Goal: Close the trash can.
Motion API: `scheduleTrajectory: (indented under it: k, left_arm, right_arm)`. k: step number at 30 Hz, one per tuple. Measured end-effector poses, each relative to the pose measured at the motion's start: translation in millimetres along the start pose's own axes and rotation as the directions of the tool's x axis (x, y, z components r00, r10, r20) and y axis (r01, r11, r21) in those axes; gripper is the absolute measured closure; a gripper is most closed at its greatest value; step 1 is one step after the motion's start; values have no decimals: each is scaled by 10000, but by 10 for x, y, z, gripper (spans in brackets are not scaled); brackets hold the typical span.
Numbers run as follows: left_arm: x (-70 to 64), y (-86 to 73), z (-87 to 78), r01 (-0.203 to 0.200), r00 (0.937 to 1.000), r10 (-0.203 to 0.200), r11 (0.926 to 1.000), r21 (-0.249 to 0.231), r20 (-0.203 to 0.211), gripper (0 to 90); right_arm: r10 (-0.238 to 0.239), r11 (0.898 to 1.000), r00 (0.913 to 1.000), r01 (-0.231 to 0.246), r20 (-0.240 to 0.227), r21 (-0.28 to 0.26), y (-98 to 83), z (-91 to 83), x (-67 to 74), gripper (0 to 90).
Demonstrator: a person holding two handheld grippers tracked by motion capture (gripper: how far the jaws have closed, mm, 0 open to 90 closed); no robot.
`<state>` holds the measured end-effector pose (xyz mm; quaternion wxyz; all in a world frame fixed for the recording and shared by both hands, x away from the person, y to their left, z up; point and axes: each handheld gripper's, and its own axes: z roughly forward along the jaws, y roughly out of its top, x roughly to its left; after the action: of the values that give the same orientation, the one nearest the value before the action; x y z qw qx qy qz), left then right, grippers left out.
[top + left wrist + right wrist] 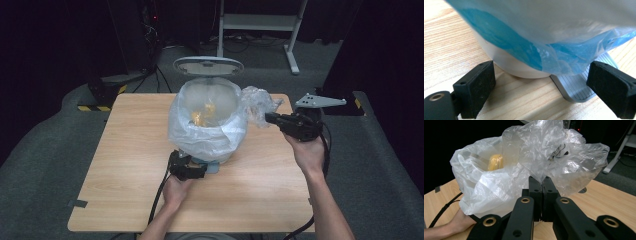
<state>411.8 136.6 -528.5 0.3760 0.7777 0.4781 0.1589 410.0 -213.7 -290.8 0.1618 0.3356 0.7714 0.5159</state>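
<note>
A small white pedal bin (511, 63) lined with a clear plastic bag (207, 127) stands mid-table, its grey lid (207, 65) tipped up behind. Something yellow (202, 116) lies inside the bag (486, 187), and the same yellow thing (495, 162) shows in the right gripper view. My left gripper (202, 171) is low at the bin's front. It (541, 87) stands open, its jaws on either side of the bin's base and the grey ribbed pedal (576, 87). My right gripper (267, 118) is shut on a bunched fold of the bag's rim (554, 152), held out to the bin's right (541, 185).
The wooden table (125, 150) has bare room on the left and in front. A piece of dark tape (77, 203) sits at its near left corner. A white desk frame (260, 22) and a black-and-yellow striped base (100, 97) stand on the floor behind.
</note>
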Motion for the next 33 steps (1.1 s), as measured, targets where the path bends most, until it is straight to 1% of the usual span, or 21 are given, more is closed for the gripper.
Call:
scheduleTrajectory:
  k: [12, 33]
  left_arm:
    - [0, 0, 0, 3, 10000, -3, 10000, 3, 1, 84]
    - [0, 0, 0, 1, 10000, -1, 10000, 5, 7, 84]
  right_arm:
    - [-210, 9998, 9993, 210, -306, -7, 119, 70, 64, 887]
    - [-424, 9987, 9956, 445, -831, 230, 300, 351, 184, 887]
